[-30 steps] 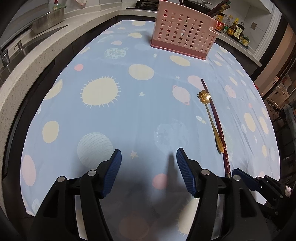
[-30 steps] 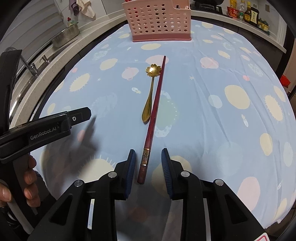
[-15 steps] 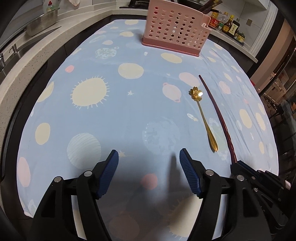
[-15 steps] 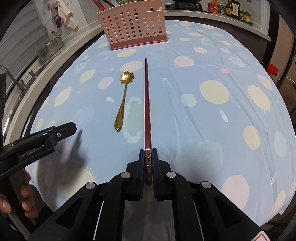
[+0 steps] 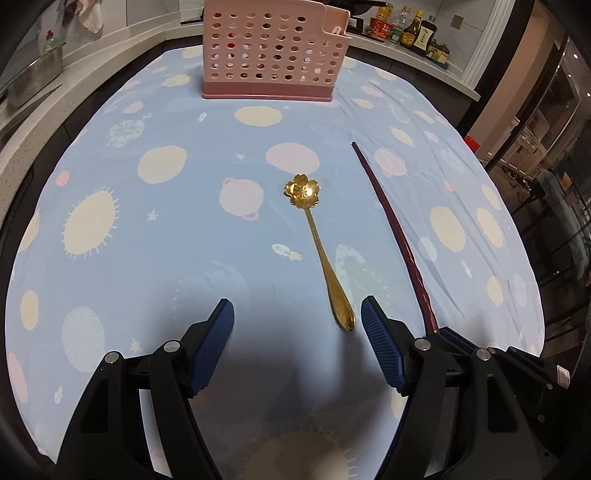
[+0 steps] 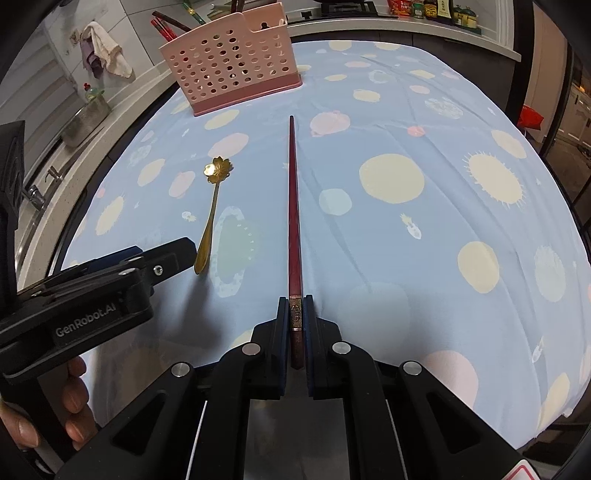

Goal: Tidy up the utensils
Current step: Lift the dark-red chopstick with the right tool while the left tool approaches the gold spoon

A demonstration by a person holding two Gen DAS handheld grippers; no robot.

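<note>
A dark red chopstick is clamped at its thick end in my right gripper, which is shut on it; its tip points toward the pink perforated utensil basket. The chopstick also shows in the left wrist view. A gold spoon with a flower-shaped bowl lies on the blue patterned cloth; its handle end is just inside the right finger of my open, empty left gripper. The spoon and the left gripper show in the right wrist view. The basket stands at the far side.
The table carries a blue cloth with planets and suns. Sauce bottles stand on the counter behind the basket. A metal pot and a sink area are at the left. Red chopsticks stick out of the basket.
My right gripper closed on the chopstick's thick end and has swung it away from the spoon. My left gripper moved right and forward, so the spoon handle now lies by its right finger.
</note>
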